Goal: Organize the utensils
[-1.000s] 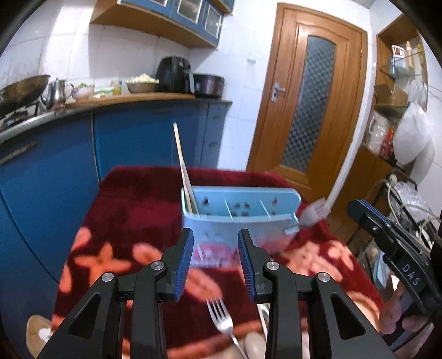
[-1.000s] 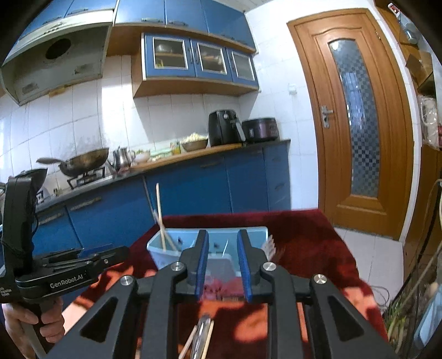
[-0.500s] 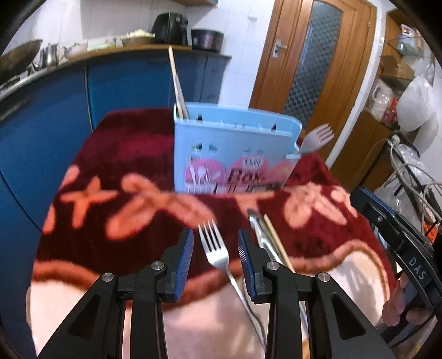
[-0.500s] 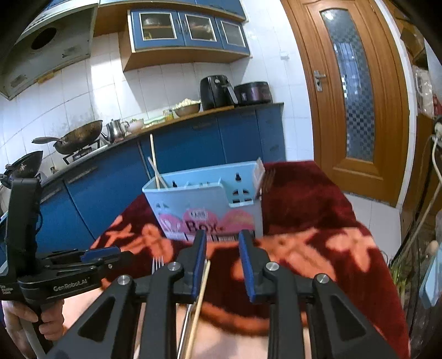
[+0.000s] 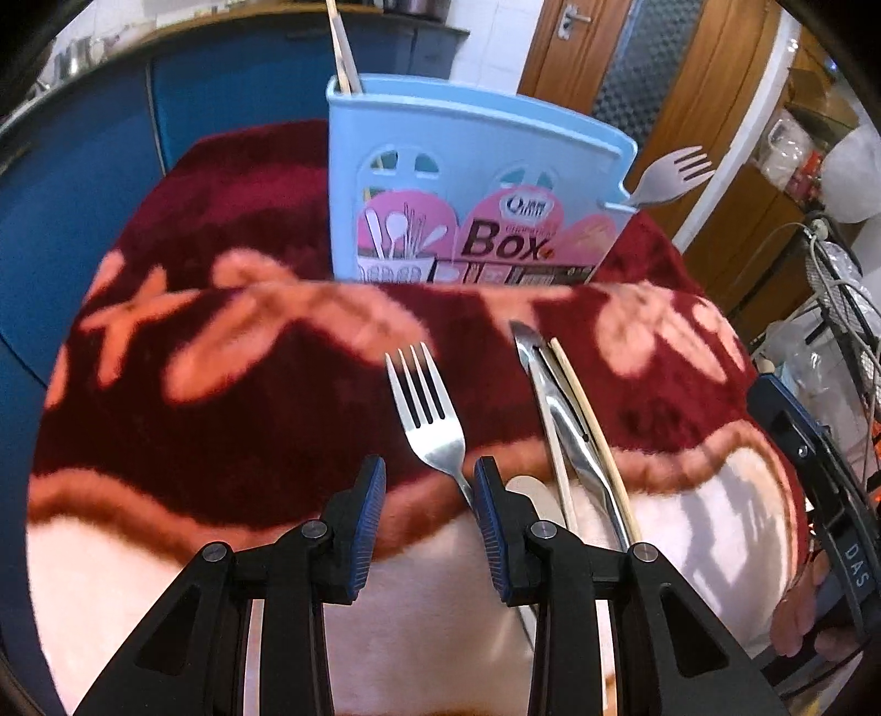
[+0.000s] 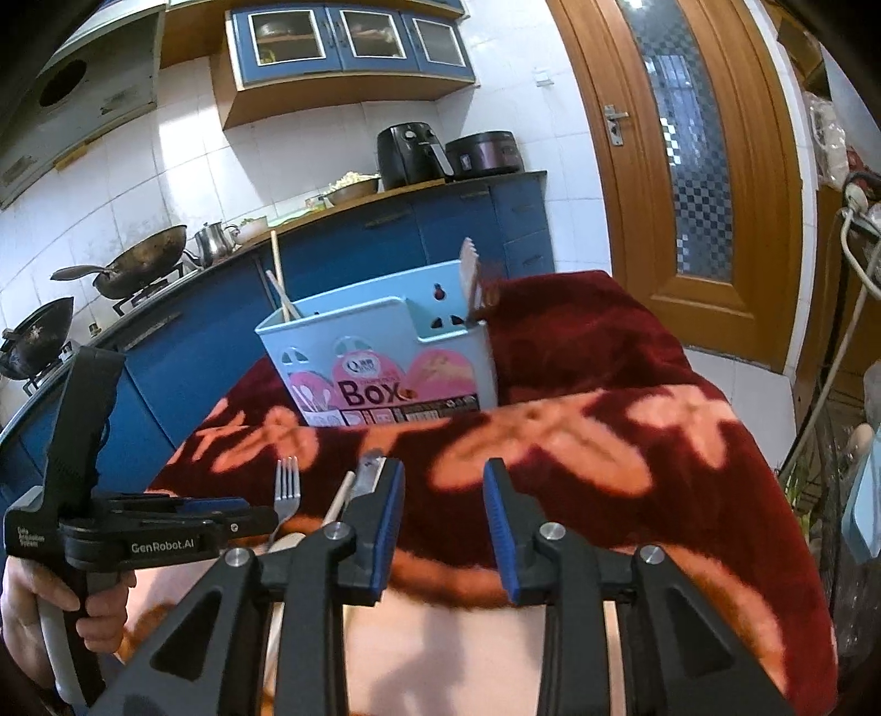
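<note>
The left claw (image 5: 427, 484) hangs released over the surface covered by a dark red floral blanket (image 5: 220, 396), the silver metal fork (image 5: 427, 410) lying just ahead, its handle running under the claw's right finger. Right of it lie steel tongs (image 5: 556, 407) beside a pale chopstick (image 5: 592, 435). The right claw (image 6: 443, 490) is opening with nothing between its fingers. Beyond both stands the light blue plastic utensil box (image 6: 385, 352).

you have two grippers, the left gripper (image 5: 424, 484) and the right gripper (image 6: 443, 490). ahead of them stands one blue utensil box (image 5: 473, 187). two forks: one metal fork (image 5: 427, 410) between your left jaws, one pale fork (image 5: 672, 173) in the box. two chopsticks (image 5: 342, 47) stand inside it.
</note>
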{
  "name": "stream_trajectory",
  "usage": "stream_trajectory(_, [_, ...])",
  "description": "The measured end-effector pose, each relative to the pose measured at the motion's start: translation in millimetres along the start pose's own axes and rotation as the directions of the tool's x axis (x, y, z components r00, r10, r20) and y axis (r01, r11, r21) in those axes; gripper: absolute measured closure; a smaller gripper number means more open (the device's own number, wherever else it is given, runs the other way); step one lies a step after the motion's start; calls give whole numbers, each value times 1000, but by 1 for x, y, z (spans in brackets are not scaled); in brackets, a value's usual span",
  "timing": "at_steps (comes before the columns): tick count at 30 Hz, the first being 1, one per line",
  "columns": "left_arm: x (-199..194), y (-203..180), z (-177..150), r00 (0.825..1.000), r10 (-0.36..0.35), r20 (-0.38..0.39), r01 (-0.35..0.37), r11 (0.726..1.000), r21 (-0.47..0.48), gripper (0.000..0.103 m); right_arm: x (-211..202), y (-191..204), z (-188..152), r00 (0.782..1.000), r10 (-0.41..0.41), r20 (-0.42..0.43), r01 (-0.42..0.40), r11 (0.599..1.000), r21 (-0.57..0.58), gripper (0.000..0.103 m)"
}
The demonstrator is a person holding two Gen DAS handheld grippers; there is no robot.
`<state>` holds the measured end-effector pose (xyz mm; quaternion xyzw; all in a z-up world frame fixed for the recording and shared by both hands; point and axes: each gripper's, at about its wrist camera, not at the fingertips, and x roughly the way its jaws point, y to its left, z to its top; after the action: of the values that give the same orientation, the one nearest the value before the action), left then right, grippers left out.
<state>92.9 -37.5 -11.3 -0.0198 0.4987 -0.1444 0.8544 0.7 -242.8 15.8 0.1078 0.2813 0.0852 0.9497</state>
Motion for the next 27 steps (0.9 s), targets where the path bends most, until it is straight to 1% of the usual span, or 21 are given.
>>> stream_trajectory(1, [4, 0, 1, 1000, -6, -18, 6, 1000, -6, 69, 0, -2, -1, 1000, 0, -3, 0, 1000, 6, 70])
stream_trajectory(6, [9, -3, 7, 999, 12, -42, -12, 1000, 1, 69, 1, -9, -6, 1000, 5, -10, -4, 1000, 23, 69])
stream_trajectory(10, [16, -13, 14, 994, 57, -90, -51, 997, 63, 69, 1, -13, -9, 1000, 9, -12, -9, 999, 34, 69])
stream_trajectory(12, [19, -19, 16, 989, 90, -118, -78, 991, 109, 69, 2, -14, -9, 1000, 13, -14, -12, 999, 37, 69])
stream_trajectory(14, [19, -21, 17, 984, 111, -142, -93, 987, 131, 70, 2, -14, -10, 1000, 16, -15, -16, 999, 39, 69])
stream_trajectory(17, [20, -20, 20, 981, 117, -158, -98, 988, 121, 76, 1, -14, -11, 1000, 20, -18, -20, 999, 38, 68])
stream_trajectory(18, [19, -18, 21, 981, 112, -156, -95, 989, 110, 79, 1, -13, -12, 1000, 21, -19, -20, 999, 37, 68])
stream_trajectory(20, [18, -13, 22, 985, 90, -149, -79, 994, 80, 82, 0, -14, -12, 999, 23, -22, -22, 999, 34, 68])
stream_trajectory(21, [16, -10, 22, 987, 74, -142, -66, 996, 60, 85, 0, -14, -12, 999, 24, -24, -23, 999, 32, 68])
stream_trajectory(22, [15, -5, 22, 990, 47, -133, -43, 999, 32, 90, 0, -13, -12, 999, 24, -27, -24, 999, 30, 68])
stream_trajectory(25, [10, 7, 20, 994, -15, -111, 11, 999, -31, 95, 0, -10, -11, 999, 30, -44, -30, 999, 18, 68])
stream_trajectory(27, [5, 13, 17, 995, -43, -93, 39, 998, -49, 97, 0, -8, -11, 998, 33, -58, -32, 999, 6, 67])
